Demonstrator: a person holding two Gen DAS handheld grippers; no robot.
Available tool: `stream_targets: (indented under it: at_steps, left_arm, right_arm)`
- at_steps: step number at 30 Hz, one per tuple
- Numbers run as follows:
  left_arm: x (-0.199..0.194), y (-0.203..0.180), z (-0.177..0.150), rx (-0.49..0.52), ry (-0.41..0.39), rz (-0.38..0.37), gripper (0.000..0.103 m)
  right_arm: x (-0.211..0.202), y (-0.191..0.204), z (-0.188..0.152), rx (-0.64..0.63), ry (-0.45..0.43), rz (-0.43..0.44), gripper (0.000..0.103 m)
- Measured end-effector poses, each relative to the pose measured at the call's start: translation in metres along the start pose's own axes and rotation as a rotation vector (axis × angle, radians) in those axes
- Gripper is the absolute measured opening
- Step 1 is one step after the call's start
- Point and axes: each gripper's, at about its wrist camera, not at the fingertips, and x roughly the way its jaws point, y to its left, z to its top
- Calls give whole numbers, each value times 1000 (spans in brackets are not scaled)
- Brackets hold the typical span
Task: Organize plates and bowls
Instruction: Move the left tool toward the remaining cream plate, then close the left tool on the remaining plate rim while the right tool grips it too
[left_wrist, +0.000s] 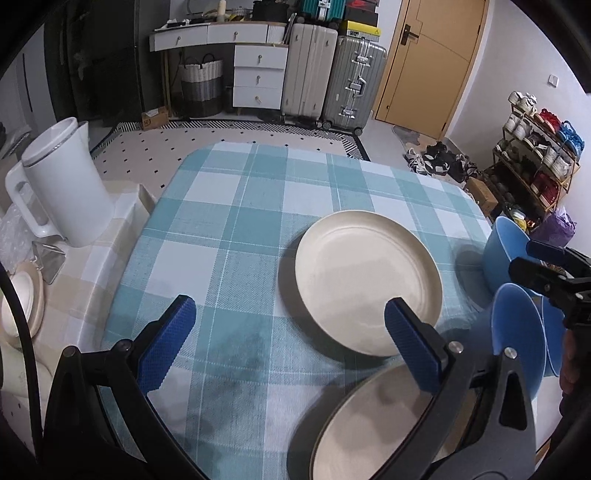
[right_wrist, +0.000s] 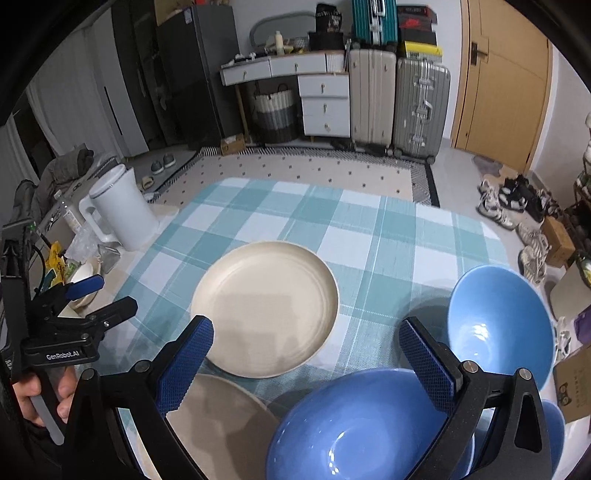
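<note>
Far plate (right_wrist: 266, 308): cream, round (no long axis), flat and face up near the middle of the checked tablecloth (right_wrist: 369, 236), empty.
Near plate (right_wrist: 218, 417): cream, face up, empty, at the near edge, close to the far plate; whether they touch cannot be told.
Near bowl (right_wrist: 354, 428): blue, mouth up, empty, just right of the near plate.
Far bowl (right_wrist: 498, 325): blue, upright, empty, near the cloth's right edge.
Left gripper (left_wrist: 291, 328): jaws spread wide, holding nothing, above bare cloth left of the plates.
Right gripper (right_wrist: 306, 343): jaws spread, empty, above the near plate and near bowl.
White kettle (left_wrist: 62, 184): off the cloth, left side.
Open room: the cloth's far half and left portion.
</note>
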Motion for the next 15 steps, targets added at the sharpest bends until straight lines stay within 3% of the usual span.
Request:
stream_targets:
  at_steps: [9,15]
  left_arm:
    - [51,-2,10,17,69,19,101]
    - [79,0,11,8,112,-7,94]
  right_arm:
    - [55,-21,14,42,125,43,102]
    - [91,-29,17,47,219,61,97]
